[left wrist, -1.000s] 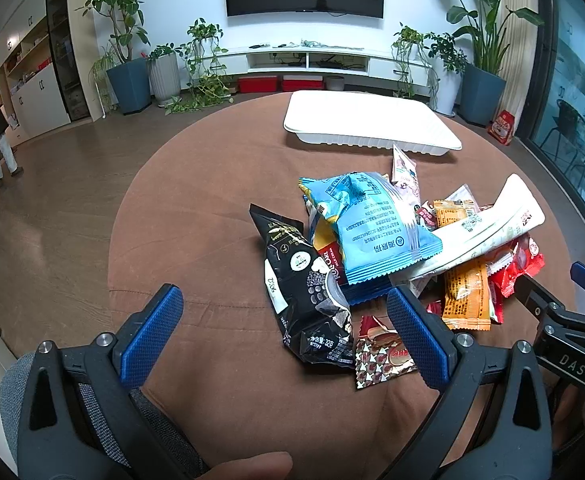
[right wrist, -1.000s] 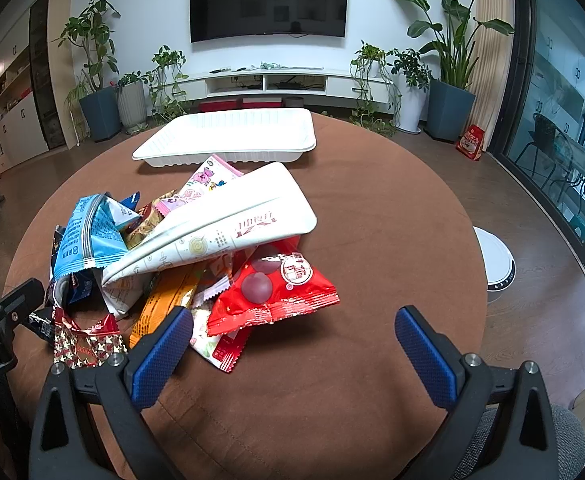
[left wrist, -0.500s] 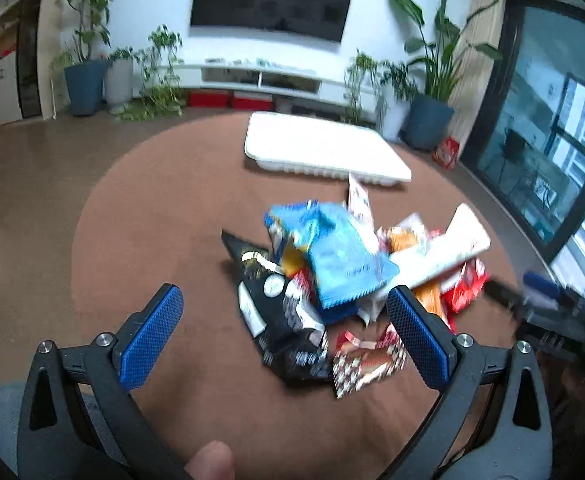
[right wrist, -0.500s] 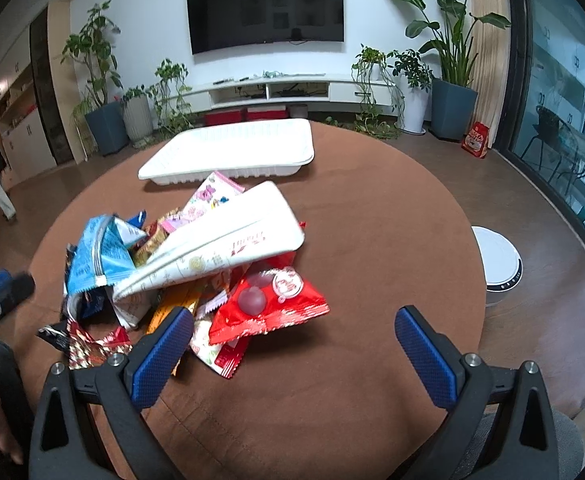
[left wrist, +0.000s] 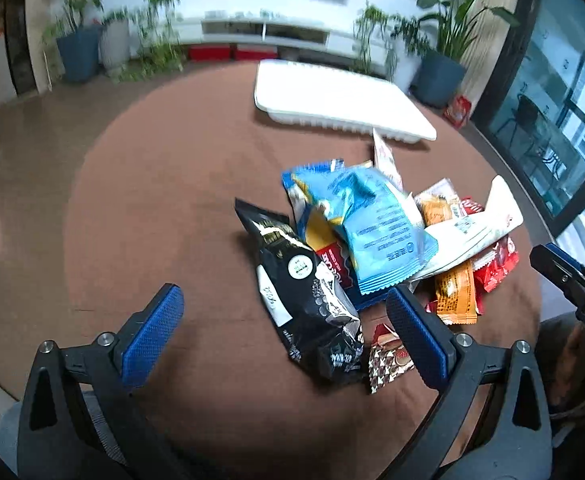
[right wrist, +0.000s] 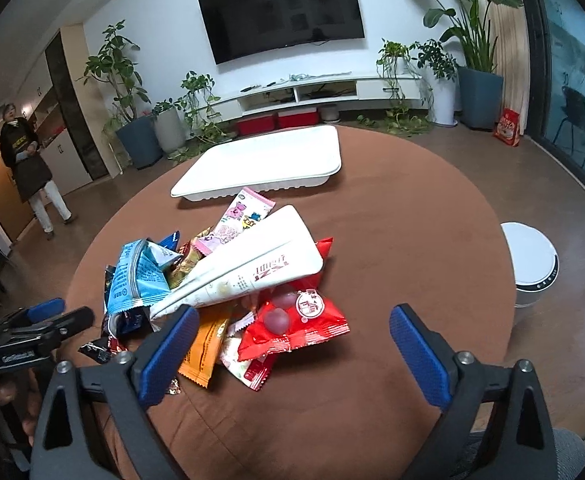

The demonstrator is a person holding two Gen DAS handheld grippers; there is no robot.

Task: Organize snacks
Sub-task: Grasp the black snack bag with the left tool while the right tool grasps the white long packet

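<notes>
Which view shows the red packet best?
The right wrist view: the red packet lies sharp and nearly whole at the pile's near edge, just ahead of the open right gripper. In the left wrist view only a blurred corner shows behind other packets.

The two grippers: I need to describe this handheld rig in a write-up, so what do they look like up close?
Both match: the left gripper and right gripper have black plastic frames with triangular cut-outs, silver screw heads, and two fingers faced with blue dimpled pads. White lettering, too small to read, sits on each body's side. No cables show. Grey fabric shows beneath each.
</notes>
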